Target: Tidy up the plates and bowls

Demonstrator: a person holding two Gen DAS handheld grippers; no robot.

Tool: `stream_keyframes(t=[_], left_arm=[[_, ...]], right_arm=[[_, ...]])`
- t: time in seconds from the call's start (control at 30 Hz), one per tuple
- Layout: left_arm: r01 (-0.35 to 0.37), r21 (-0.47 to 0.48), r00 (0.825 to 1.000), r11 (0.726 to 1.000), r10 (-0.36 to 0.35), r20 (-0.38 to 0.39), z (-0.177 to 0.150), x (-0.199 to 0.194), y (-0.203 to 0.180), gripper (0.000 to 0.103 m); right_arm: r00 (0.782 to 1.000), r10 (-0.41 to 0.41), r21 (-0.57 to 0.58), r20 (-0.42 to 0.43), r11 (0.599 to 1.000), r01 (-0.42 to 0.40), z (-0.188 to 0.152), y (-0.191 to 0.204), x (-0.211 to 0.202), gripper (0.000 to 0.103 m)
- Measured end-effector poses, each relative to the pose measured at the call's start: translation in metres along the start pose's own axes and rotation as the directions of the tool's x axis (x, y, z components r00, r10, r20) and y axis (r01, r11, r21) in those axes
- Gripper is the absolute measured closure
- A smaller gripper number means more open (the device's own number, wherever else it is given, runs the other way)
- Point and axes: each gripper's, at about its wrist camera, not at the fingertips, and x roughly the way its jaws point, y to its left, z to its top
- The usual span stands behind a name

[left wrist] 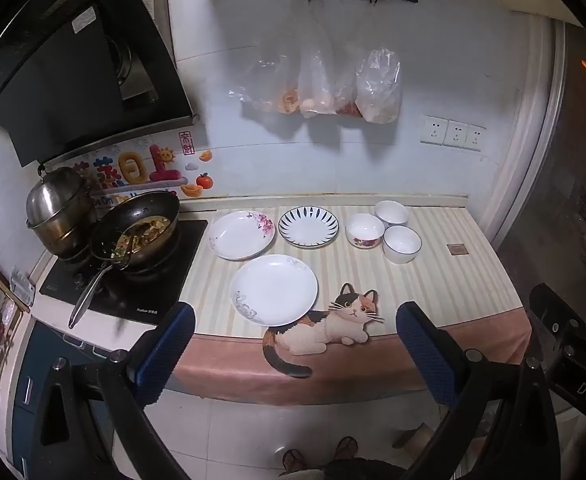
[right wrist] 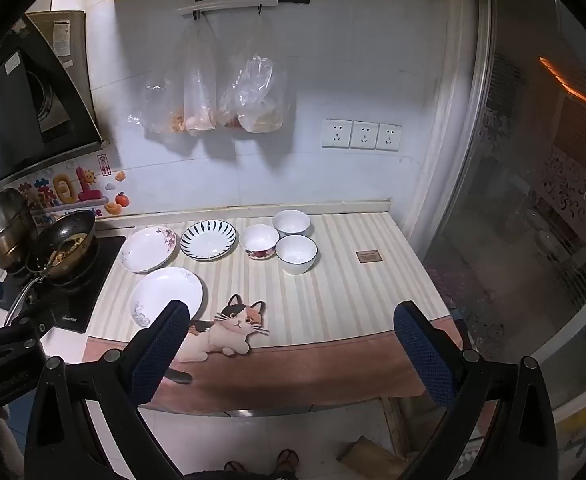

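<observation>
Both my grippers hang back off the counter edge, nothing in either. Left gripper (left wrist: 295,344) has its fingers wide apart; right gripper (right wrist: 291,344) same, wide apart & empty. I'm judging this as the start: nothing stacked yet.

Three plates sit on the striped cat mat (left wrist: 433,288). Nearest me is the plain white plate (left wrist: 273,289), close to the front edge, just left of the printed cat. Behind it, the pink-blossom plate (left wrist: 241,235) sits next to the stove (left wrist: 133,280), w/ the blue-striped plate (left wrist: 308,226) just beside it on the right. Right again: three bowls bunched in a tight cluster (rims look touching or nearly so). These are the red-flower bowl (left wrist: 364,230), a white bowl at the back (left wrist: 391,213) and a blue-rimmed bowl (left wrist: 402,244) in front.

Plates left, bowls right, so each gripper has its own group. I'd guess the left takes a plate first; the near one is the easy reach. The wok of food (left wrist: 141,232) leans close to the blossom plate, so I'd watch that side.
</observation>
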Motion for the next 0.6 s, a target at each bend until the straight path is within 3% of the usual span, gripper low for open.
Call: stream_keyframes(t=[0.27,0.6], left_arm=[[0.019,0.000,1.000,1.000,-0.019,0.005,-0.0013,-0.0040,0.0016,0.000],[-0.012,0.005,1.000,1.000,0.012,0.000,0.0014,-0.0020,0.0000,0.000]], right_arm=[[1.000,-0.001,-0.001,0.002,1.000,0.001,0.0022,-0.0024,-0.0035,0.000],[1.000,0.002,0.012,-0.001,1.000,-0.002,0.0056,-0.0025,0.0013,0.000]])
